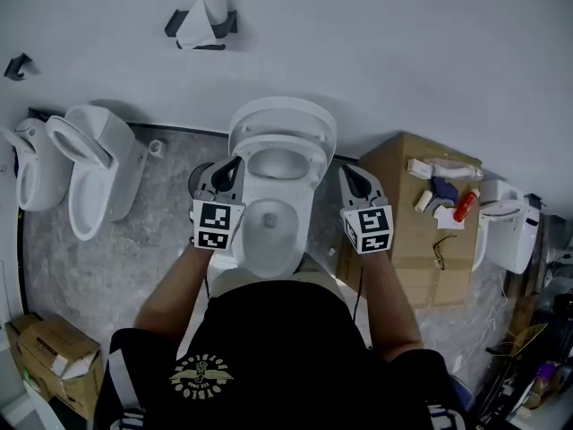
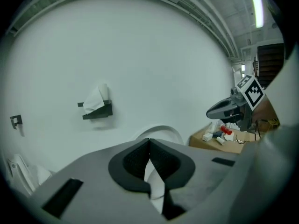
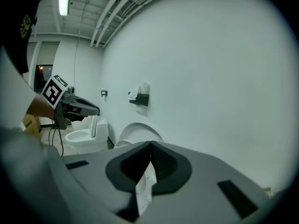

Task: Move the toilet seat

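Note:
In the head view a white toilet (image 1: 288, 256) stands straight below me against the white wall. Its seat ring (image 1: 309, 170) and lid (image 1: 282, 119) are tipped up and back toward the wall, and the bowl is uncovered. My left gripper (image 1: 231, 164) hovers by the bowl's left side, shut and empty. My right gripper (image 1: 347, 170) hovers by the right side, also shut and empty. In the left gripper view the jaws (image 2: 149, 141) meet with the raised lid (image 2: 161, 132) beyond them. The right gripper view shows its own jaws (image 3: 150, 146) closed before the same lid (image 3: 138, 132).
A second toilet (image 1: 89, 164) and a third one (image 1: 27, 164) stand to the left. A paper holder (image 1: 204, 21) hangs on the wall. At the right is a cardboard box (image 1: 398, 182) with small items on top; a white fixture (image 1: 510, 231) is beyond it. Another carton (image 1: 49, 356) sits at bottom left.

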A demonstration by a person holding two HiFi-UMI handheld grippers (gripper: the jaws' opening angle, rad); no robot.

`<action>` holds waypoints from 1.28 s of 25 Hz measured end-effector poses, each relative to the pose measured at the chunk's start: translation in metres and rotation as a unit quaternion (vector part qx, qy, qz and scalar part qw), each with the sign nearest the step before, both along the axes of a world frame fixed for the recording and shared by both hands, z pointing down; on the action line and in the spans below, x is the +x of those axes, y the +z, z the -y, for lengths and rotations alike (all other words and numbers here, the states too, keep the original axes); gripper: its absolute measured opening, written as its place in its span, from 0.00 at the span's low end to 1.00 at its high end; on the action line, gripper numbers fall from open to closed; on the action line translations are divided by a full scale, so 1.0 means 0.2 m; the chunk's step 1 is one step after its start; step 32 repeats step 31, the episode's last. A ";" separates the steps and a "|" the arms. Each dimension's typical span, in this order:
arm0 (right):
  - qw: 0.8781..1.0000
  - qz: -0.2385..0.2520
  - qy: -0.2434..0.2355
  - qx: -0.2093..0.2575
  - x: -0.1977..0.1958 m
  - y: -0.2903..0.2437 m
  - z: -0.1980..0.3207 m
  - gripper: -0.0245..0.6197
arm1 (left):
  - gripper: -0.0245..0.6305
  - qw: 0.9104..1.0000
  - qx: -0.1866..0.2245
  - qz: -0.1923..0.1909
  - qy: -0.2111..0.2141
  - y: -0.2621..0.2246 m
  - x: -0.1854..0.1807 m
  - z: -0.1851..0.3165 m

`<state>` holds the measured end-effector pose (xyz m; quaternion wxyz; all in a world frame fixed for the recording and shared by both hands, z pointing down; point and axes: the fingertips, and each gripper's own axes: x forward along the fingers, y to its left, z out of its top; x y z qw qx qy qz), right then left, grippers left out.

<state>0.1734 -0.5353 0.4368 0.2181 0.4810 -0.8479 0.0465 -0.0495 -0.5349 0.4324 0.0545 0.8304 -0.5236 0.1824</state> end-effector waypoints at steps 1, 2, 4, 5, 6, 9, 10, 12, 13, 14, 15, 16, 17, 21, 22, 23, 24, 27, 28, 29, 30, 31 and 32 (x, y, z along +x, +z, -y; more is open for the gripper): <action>1.000 0.003 0.002 0.007 -0.01 -0.04 -0.03 0.09 | 0.07 1.000 0.008 -0.002 0.001 -0.05 -0.01 -0.03; 1.000 0.006 0.003 0.015 -0.02 -0.08 -0.06 0.09 | 0.07 1.000 0.016 -0.003 0.003 -0.10 -0.01 -0.06; 0.999 0.014 0.005 0.029 -0.04 -0.16 -0.13 0.09 | 0.07 0.999 0.033 -0.003 0.008 -0.19 -0.02 -0.13; 0.999 0.017 0.006 0.034 -0.05 -0.20 -0.17 0.08 | 0.07 0.999 0.040 -0.004 0.011 -0.23 -0.03 -0.16; 0.999 0.021 0.007 0.040 -0.06 -0.24 -0.20 0.08 | 0.07 0.999 0.045 -0.008 0.013 -0.27 -0.03 -0.20; 0.998 0.026 0.011 0.057 -0.09 -0.35 -0.30 0.08 | 0.07 0.998 0.059 -0.019 0.020 -0.37 -0.05 -0.31; 0.998 0.027 0.013 0.061 -0.10 -0.37 -0.34 0.08 | 0.07 0.997 0.064 -0.021 0.024 -0.40 -0.06 -0.34; 0.997 0.025 0.016 0.068 -0.12 -0.42 -0.40 0.08 | 0.07 0.997 0.072 -0.023 0.033 -0.44 -0.07 -0.39; 0.997 0.025 0.019 0.070 -0.13 -0.44 -0.43 0.08 | 0.07 0.996 0.076 -0.024 0.037 -0.46 -0.08 -0.41; 0.997 0.024 0.022 0.071 -0.15 -0.45 -0.46 0.08 | 0.07 0.996 0.078 -0.025 0.042 -0.47 -0.09 -0.43; 0.997 0.024 0.025 0.071 -0.16 -0.46 -0.49 0.08 | 0.07 0.996 0.078 -0.026 0.045 -0.47 -0.10 -0.45; 0.997 0.024 0.028 0.071 -0.17 -0.47 -0.52 0.08 | 0.07 0.995 0.077 -0.028 0.049 -0.47 -0.11 -0.47; 0.997 0.026 0.032 0.069 -0.17 -0.47 -0.55 0.08 | 0.07 0.995 0.074 -0.029 0.052 -0.47 -0.11 -0.48; 0.997 0.025 0.039 0.068 -0.16 -0.48 -0.64 0.08 | 0.07 0.995 0.068 -0.028 0.062 -0.44 -0.09 -0.52; 0.997 0.023 0.037 0.067 -0.15 -0.48 -0.66 0.08 | 0.07 0.995 0.068 -0.027 0.062 -0.44 -0.08 -0.53; 0.997 0.022 0.035 0.066 -0.14 -0.48 -0.68 0.08 | 0.07 0.995 0.068 -0.026 0.062 -0.44 -0.06 -0.54; 0.997 0.022 0.032 0.065 -0.13 -0.48 -0.69 0.08 | 0.07 0.995 0.069 -0.024 0.061 -0.44 -0.05 -0.56; 0.997 0.026 0.024 0.063 -0.08 -0.47 -0.71 0.08 | 0.07 0.996 0.071 -0.015 0.057 -0.46 0.00 -0.57; 0.997 0.028 0.022 0.063 -0.06 -0.47 -0.70 0.08 | 0.07 0.996 0.070 -0.013 0.054 -0.46 0.03 -0.57; 0.997 0.030 0.019 0.063 -0.04 -0.47 -0.70 0.08 | 0.07 0.996 0.070 -0.011 0.051 -0.46 0.05 -0.57; 0.997 0.032 0.015 0.062 -0.02 -0.47 -0.70 0.08 | 0.07 0.996 0.069 -0.009 0.048 -0.46 0.08 -0.57; 0.997 0.034 0.012 0.062 0.00 -0.47 -0.70 0.08 | 0.07 0.997 0.069 -0.008 0.045 -0.46 0.11 -0.57; 0.997 0.034 0.012 0.062 0.00 -0.47 -0.70 0.08 | 0.07 0.997 0.069 -0.008 0.045 -0.46 0.11 -0.57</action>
